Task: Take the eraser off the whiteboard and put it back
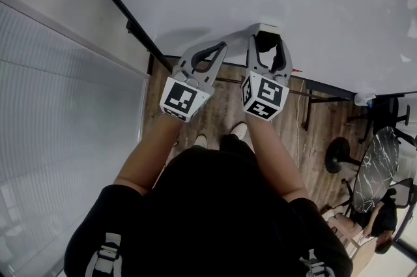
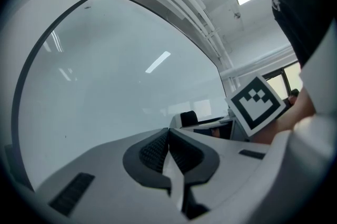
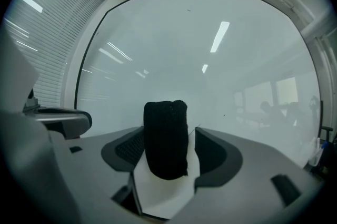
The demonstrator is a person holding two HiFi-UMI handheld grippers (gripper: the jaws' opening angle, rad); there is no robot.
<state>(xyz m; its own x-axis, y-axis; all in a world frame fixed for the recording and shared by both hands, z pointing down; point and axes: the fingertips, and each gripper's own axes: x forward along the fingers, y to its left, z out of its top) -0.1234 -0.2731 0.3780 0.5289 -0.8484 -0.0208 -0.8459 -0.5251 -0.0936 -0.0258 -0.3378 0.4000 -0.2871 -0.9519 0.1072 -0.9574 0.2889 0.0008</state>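
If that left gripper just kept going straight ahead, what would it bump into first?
The whiteboard: the left gripper, shut and empty, points at its bare surface. How far off it is remains unclear.

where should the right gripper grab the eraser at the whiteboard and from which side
Grip the eraser across its long sides, mid-height, coming straight at the whiteboard. It stands upright, slimmer than the right gripper's open jaws, which straddle it, so closing should do.

Black-and-white eraser [image 3: 165, 136] — against whiteboard [image 3: 174, 44]
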